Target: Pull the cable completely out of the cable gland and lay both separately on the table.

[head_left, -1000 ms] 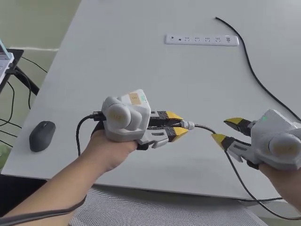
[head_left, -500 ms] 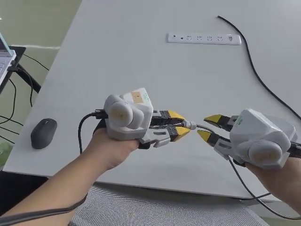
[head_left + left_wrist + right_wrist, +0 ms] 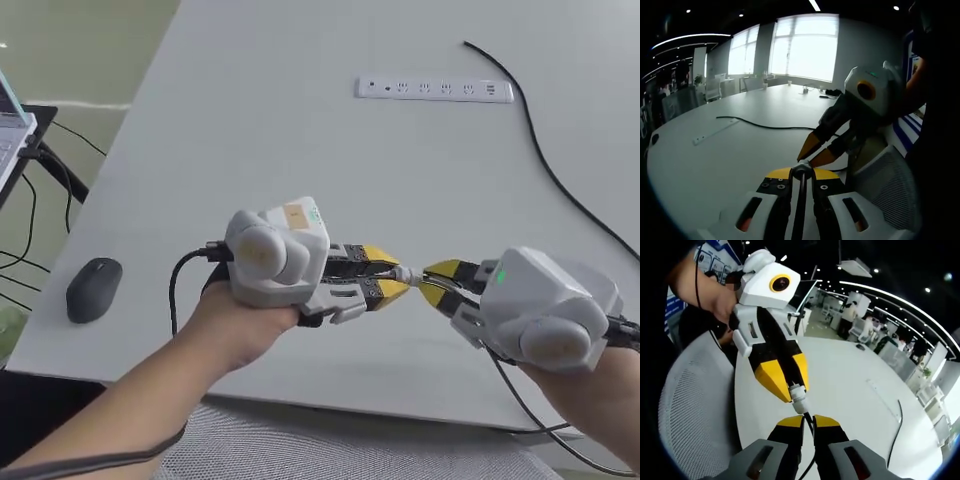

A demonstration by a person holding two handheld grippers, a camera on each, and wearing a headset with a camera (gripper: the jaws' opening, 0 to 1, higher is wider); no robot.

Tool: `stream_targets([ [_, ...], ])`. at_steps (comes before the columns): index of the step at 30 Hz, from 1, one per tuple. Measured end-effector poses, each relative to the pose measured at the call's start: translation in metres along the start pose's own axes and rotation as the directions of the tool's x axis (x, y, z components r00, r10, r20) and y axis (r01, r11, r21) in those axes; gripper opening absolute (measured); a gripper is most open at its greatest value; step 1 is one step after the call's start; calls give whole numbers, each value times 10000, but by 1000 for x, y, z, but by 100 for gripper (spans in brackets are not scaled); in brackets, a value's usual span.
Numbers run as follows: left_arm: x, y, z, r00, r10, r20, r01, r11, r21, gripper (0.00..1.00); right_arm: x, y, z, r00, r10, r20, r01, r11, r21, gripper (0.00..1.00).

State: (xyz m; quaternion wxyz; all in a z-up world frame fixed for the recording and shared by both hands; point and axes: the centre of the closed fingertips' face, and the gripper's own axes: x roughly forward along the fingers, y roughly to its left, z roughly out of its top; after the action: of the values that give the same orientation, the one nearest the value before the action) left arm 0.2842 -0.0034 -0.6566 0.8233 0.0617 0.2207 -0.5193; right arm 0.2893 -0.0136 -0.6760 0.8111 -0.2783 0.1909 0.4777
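**Head view.** The left gripper [image 3: 392,272] is held over the near edge of the white table [image 3: 300,130], its jaws clamped on the cable gland [image 3: 403,272], which projects from the yellow tips. The right gripper [image 3: 432,281] faces it tip to tip, just beside the gland, both tools off the surface. The cable [image 3: 518,400] leaves the gland, passes into the right gripper's jaws and drops below the table edge. A power strip [image 3: 435,90] and a black lead [image 3: 540,150] lie at the far side, well apart from the work; a mouse [image 3: 94,289] sits at the left edge.

**Left gripper view.** The gland [image 3: 802,169] sits pinched between this gripper's own tips, with the cable still running through it and back between the jaws.

**Right gripper view.** The right gripper's own jaws are drawn together on the cable [image 3: 811,432], just behind the gland [image 3: 799,396]. The cable is not out of the gland
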Motion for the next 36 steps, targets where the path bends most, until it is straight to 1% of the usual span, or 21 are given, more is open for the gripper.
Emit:
stream_targets([
  [4, 0, -1, 1, 10000, -20, 5, 20, 10000, 7, 15, 0, 0, -1, 10000, -5, 37, 4, 9992, 401, 1],
  [10, 1, -1, 0, 10000, -32, -24, 32, 10000, 25, 15, 0, 1, -2, 10000, 59, 54, -63, 9967, 808, 1],
  [15, 0, -1, 2, 10000, -31, 40, 31, 10000, 7, 15, 1, -4, -8, 9999, -55, -110, 68, 9926, 1209, 1],
  [18, -2, 0, 3, 10000, 22, 72, -22, 10000, 1, 15, 0, -6, -15, 9994, -98, -345, 148, 9891, 1464, 1],
  [24, -5, 1, 2, 9999, 78, 99, -77, 9999, -71, 15, -3, -8, -31, 9976, -151, -677, 299, 9746, 2220, 0],
  [27, -5, 3, 1, 9999, 115, 109, -114, 9999, -94, 15, -5, -9, -38, 9967, -155, -798, 368, 9615, 2724, 0],
  [28, -6, 3, 1, 9999, 131, 107, -130, 9999, -88, 15, -5, -9, -40, 9965, -167, -825, 392, 9592, 2801, 0],
  [31, -6, 4, 1, 9998, 160, 126, -158, 9998, -96, 15, -5, -11, -44, 9958, -218, -891, 495, 9455, 3220, 0],
  [33, -6, 4, 2, 9998, 170, 130, -168, 9998, -115, 15, -6, -11, -45, 9957, -253, -890, 534, 9427, 3292, 0],
  [36, -6, 4, 1, 9997, 192, 135, -190, 9998, -115, 15, -7, -12, -49, 9949, -278, -971, 605, 9338, 3526, 0],
])
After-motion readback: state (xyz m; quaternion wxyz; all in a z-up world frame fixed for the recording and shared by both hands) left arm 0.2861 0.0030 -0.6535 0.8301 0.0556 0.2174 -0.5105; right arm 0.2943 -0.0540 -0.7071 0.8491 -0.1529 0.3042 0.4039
